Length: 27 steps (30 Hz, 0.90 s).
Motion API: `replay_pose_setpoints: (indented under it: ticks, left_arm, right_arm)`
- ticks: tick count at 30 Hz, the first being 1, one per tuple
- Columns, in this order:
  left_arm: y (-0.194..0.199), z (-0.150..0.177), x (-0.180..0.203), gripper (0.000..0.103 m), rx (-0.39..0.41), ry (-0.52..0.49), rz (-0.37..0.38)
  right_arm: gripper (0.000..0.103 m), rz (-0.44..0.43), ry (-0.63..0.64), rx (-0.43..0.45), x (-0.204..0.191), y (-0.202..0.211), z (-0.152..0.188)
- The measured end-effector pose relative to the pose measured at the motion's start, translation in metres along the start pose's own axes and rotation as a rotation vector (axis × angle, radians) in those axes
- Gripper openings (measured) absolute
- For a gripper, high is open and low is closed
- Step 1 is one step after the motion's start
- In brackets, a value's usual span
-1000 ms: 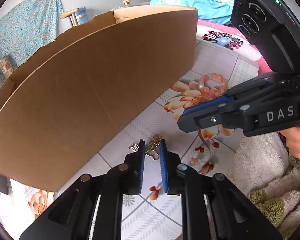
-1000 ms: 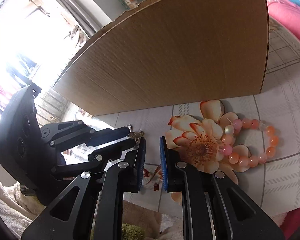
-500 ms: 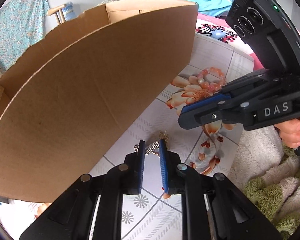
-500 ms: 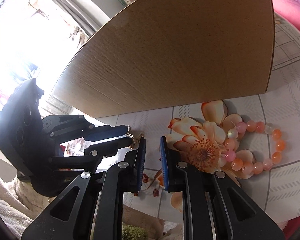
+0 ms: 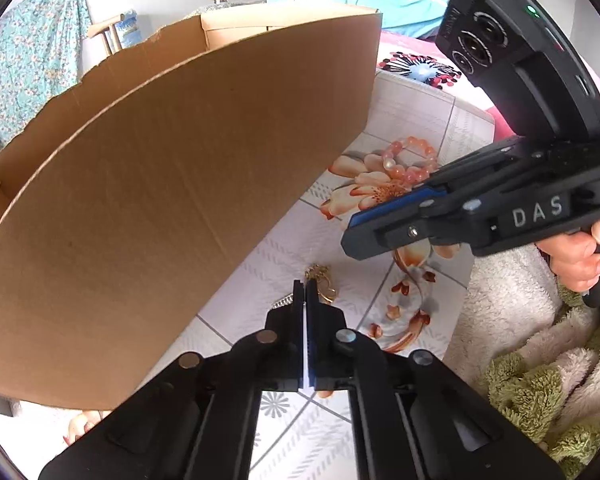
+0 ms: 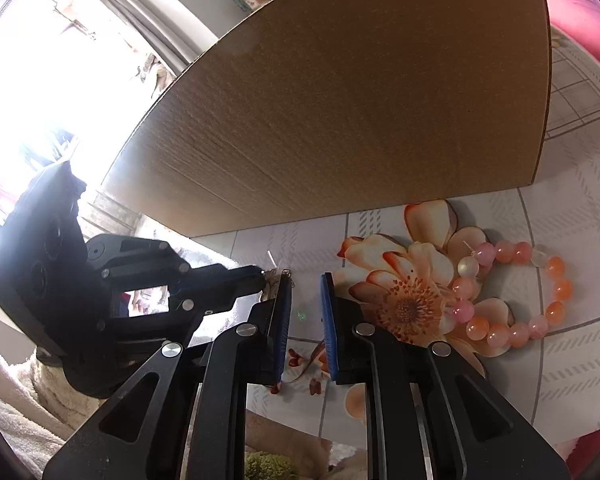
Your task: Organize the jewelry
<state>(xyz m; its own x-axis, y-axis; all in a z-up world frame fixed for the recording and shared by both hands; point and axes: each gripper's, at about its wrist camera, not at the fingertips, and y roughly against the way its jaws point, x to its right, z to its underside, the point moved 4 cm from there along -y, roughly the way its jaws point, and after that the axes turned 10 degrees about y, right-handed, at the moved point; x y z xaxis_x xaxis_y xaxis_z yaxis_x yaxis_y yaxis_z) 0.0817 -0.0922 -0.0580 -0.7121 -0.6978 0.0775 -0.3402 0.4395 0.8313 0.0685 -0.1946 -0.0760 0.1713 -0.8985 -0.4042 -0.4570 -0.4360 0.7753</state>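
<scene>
A small gold and silver chain piece lies on the floral tablecloth beside the tall cardboard box. My left gripper is shut on it, with gold links showing right of the jaws and a silver bit to their left. In the right wrist view the left gripper pinches that chain piece at its tip. A pink and orange bead bracelet rests on a printed flower further right, also in the right wrist view as the bracelet. My right gripper hovers slightly open and holds nothing, left of the bracelet.
The cardboard box wall rises close behind both grippers. A white and green fluffy blanket lies at the cloth's near right edge. A hand grips the right tool's handle. Pink bedding lies beyond the cloth.
The left jaws, a narrow gap apart around the chain piece before, have closed on it. The right gripper has barely shifted and keeps the same small gap.
</scene>
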Motion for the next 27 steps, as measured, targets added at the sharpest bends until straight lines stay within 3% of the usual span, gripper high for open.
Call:
replay_pose_setpoints:
  ticks: [13, 23, 27]
  left_arm:
    - [0.047, 0.018, -0.026, 0.001, 0.135, 0.293, 0.084]
    - [0.06, 0.04, -0.059, 0.001, 0.167, 0.477, 0.033]
    - [0.057, 0.048, -0.067, 0.001, 0.166, 0.524, 0.019]
  right_arm:
    - [0.016, 0.023, 0.0, 0.009, -0.004, 0.014, 0.001]
    - [0.018, 0.073, 0.112, -0.001, -0.039, 0.009, 0.002]
    - [0.023, 0.122, 0.192, -0.026, -0.051, 0.002, 0.0]
